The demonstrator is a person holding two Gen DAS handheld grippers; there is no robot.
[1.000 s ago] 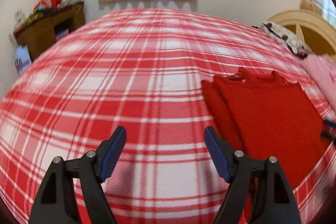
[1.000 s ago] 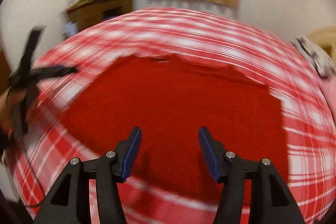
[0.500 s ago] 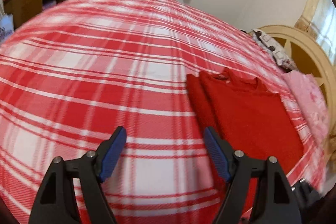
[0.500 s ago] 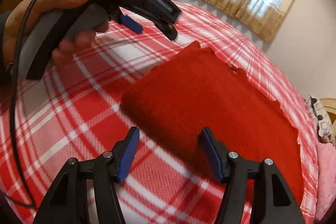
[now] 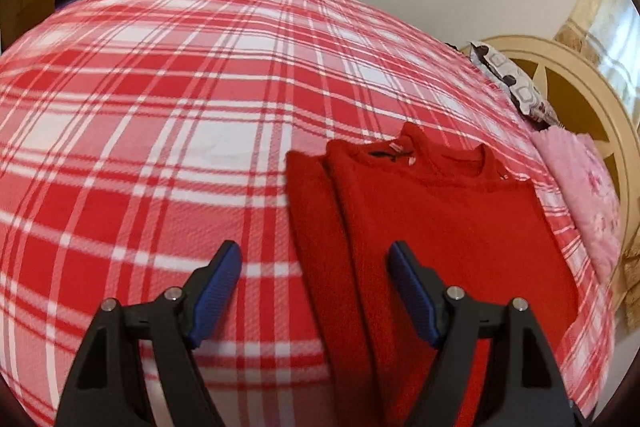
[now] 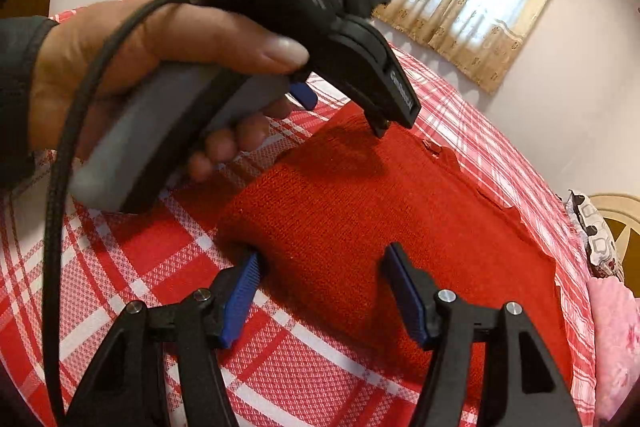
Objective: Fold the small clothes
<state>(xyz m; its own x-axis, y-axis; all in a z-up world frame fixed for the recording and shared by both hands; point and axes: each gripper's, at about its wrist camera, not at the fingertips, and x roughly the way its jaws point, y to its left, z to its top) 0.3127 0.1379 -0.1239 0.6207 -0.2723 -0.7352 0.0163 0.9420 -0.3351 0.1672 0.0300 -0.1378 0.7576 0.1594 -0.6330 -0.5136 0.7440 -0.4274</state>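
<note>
Your right gripper has its jaws standing apart with nothing pinched; they have just been opening, and the near corner of the red knitted sweater lies between them, the left pad just beside the hem edge. Sink the jaws a little further so one pad slides under that corner before you close, and take both knit layers, or the fold will slip apart as you lift. Your left gripper hangs with its jaws wide and empty above the folded sleeve edge of the sweater; bring it down onto that side so both corners rise together. The sweater lies flat on the red-and-white plaid bed cover, toward the headboard side and near the bed's front edge, collar pointing away from you. Compared with a second ago, the left gripper's view has swung from open plaid onto the sweater, and your left hand now looms large in the right wrist view.
</note>
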